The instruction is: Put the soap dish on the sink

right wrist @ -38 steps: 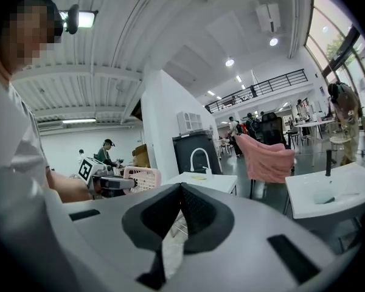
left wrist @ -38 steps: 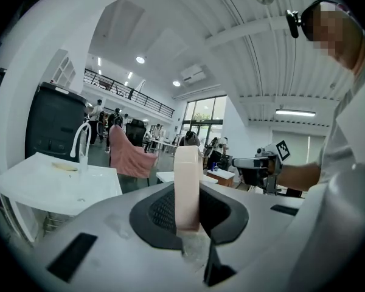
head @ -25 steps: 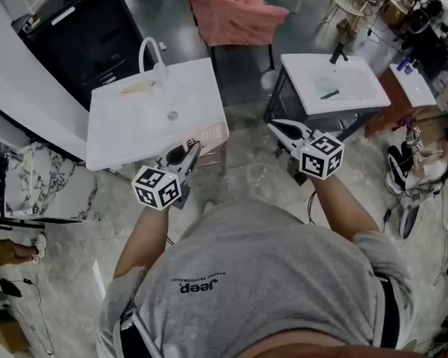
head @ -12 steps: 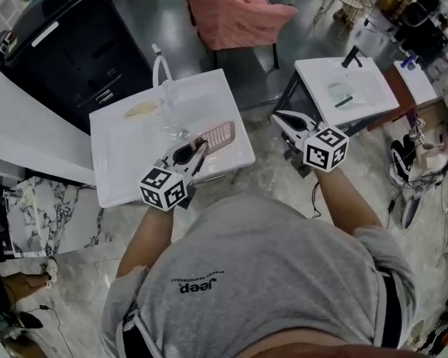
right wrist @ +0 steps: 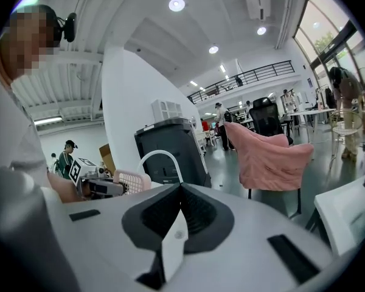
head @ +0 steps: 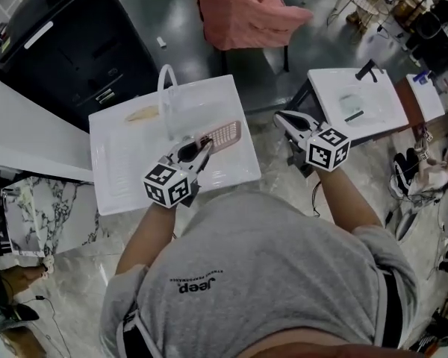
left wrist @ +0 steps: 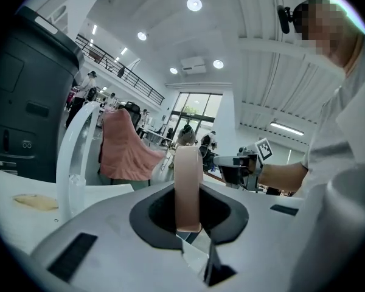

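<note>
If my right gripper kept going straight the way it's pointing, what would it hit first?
The right gripper would most likely meet the side edge of the white sink on its left, with the faucet beyond; depth is unclear.

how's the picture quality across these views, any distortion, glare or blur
Head view: fairly sharp and evenly lit, the white sink bright but readable. Left gripper view: strong fisheye bending with dark corners, ceiling lights glaring, the soap dish close up and a bit soft. Right gripper view: same fisheye curve and dark corners, the pink chair crisp.
</note>
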### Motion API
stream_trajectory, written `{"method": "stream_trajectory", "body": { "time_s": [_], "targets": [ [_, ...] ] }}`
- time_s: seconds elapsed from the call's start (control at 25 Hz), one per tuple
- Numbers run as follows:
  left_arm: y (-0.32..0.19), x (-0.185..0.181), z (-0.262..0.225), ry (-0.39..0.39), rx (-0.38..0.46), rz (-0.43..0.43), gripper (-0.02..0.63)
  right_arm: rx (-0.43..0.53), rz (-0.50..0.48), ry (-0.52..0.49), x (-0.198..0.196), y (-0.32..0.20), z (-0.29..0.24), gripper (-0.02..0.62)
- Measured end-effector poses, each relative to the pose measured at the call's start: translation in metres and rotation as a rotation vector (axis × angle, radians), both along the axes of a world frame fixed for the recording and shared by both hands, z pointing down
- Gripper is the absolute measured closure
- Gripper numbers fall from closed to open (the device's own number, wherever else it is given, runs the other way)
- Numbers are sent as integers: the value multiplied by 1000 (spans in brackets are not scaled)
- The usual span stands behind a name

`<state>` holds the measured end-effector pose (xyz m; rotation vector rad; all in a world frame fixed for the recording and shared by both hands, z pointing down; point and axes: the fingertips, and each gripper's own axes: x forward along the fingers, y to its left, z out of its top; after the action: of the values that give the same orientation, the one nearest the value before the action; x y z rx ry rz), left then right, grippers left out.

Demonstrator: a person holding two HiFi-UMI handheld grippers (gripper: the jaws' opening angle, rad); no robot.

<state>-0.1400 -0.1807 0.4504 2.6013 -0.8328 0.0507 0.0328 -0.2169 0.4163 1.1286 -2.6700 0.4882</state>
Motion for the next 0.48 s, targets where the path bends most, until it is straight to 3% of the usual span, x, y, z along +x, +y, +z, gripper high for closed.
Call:
{"method": "stream_trajectory", "body": {
  "time_s": [0.48],
  "targets": [
    [-100, 32, 53, -95, -165, -246, 560, -44, -271, -37, 28, -124, 29, 543]
  ]
}}
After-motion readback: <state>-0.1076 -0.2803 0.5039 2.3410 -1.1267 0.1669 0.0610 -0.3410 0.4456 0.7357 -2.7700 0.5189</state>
